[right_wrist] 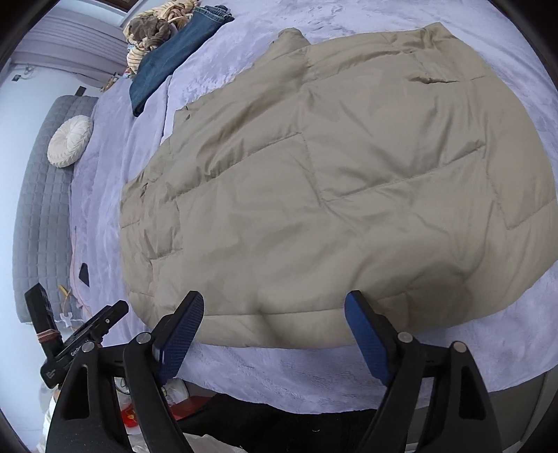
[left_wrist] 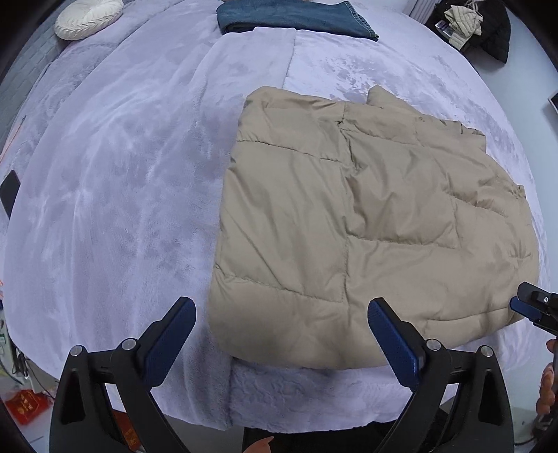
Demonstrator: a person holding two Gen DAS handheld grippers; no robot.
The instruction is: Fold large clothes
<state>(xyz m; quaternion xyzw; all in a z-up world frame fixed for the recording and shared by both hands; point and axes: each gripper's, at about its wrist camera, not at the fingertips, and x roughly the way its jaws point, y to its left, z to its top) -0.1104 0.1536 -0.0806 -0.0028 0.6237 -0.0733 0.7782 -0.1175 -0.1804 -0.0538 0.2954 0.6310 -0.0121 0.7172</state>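
The tan quilted coat (left_wrist: 366, 223) lies flat, seemingly already folded, on the near right part of the lilac bed (left_wrist: 115, 181), while the left gripper (left_wrist: 279, 334) and right gripper (right_wrist: 273, 325) hover spread and empty over its near hem, likely poised to grasp it for the next fold.

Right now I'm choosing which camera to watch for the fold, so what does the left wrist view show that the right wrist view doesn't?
Only the left wrist view: the black and cream clothes pile on the floor beyond the bed.

Only the right wrist view: the grey quilted headboard and the jacket's pocket slit.

Both: the tan puffer jacket on the lilac blanket, folded jeans, round white cushion, and open, empty grippers: left, right.
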